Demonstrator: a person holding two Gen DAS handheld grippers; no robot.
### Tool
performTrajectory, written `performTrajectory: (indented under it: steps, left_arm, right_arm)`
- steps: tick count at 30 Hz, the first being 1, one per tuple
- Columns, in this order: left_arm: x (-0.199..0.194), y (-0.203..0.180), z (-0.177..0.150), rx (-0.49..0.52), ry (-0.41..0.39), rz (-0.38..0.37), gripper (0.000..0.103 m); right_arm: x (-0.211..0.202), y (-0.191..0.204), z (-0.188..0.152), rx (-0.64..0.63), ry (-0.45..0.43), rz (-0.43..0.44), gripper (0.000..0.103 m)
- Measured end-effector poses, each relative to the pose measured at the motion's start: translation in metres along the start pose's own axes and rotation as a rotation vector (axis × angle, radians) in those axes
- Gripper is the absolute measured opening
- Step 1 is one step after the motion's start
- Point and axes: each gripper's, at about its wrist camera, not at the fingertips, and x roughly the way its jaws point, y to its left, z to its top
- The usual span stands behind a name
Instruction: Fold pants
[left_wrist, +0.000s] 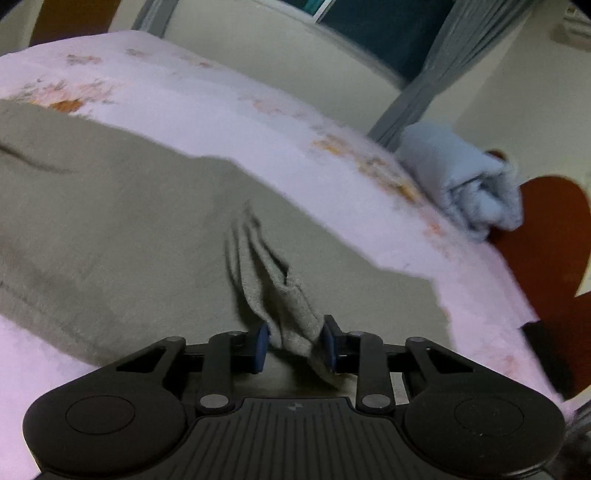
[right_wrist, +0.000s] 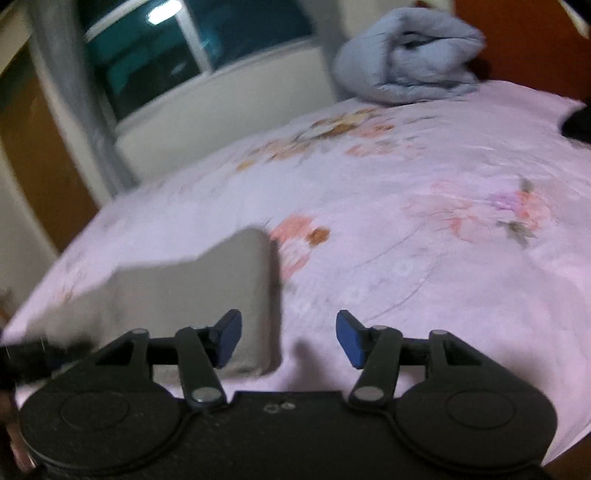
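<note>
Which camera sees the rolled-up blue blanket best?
The right wrist view: the blue blanket sits large on the bed's far end, its folds visible. The left wrist view shows the blanket smaller, at the bed's edge.

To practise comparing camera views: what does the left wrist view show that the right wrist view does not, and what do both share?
Only the left wrist view shows the left gripper with its fingers shut on a bunched fold of the grey pants, which spread wide across the bed.

Only the right wrist view shows the right gripper open, holding nothing, above the floral sheet, with just a corner of the pants at its left.

Both show the pants, the pink sheet, the rolled blue blanket and the window.
</note>
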Motion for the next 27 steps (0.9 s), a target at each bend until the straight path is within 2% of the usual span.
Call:
performTrajectory:
  steps: [3,5,8,11,14,17,19,25,27]
  left_arm:
    - [-0.011,-0.009,0.011,0.007,-0.031,-0.030,0.030]
    - [-0.015,-0.011,0.016,0.008,-0.037,-0.032,0.030]
    - [-0.013,-0.006,0.017,0.010,-0.018,-0.010,0.030]
    - [-0.008,0.011,0.011,-0.038,0.016,0.001,0.030]
    - [-0.001,0.021,0.000,-0.052,0.048,0.001,0.031]
    - [0.001,0.022,-0.007,-0.051,0.048,-0.010,0.031]
    - [0.006,0.019,-0.010,-0.020,0.053,0.010,0.031]
    - [0.012,0.018,-0.017,0.041,0.059,0.041,0.031]
    - [0.006,0.022,-0.016,0.032,0.058,0.026,0.038]
  right_arm:
    - [0.009,0.013,-0.004,-0.083,0.063,0.021,0.053]
    - [0.016,0.021,-0.005,-0.117,0.107,-0.003,0.053]
    - [0.029,0.027,-0.008,-0.143,0.180,-0.032,0.053]
    - [0.037,0.029,-0.008,-0.147,0.218,-0.058,0.052]
    - [0.043,0.026,-0.006,-0.133,0.203,-0.073,0.050]
    - [0.038,0.013,-0.003,-0.027,0.138,-0.059,0.050]
    - [0.043,0.006,-0.003,0.008,0.155,-0.071,0.050]
    - [0.046,0.005,-0.002,-0.001,0.182,-0.089,0.049]
    - [0.042,0.002,0.000,-0.002,0.204,-0.078,0.049]
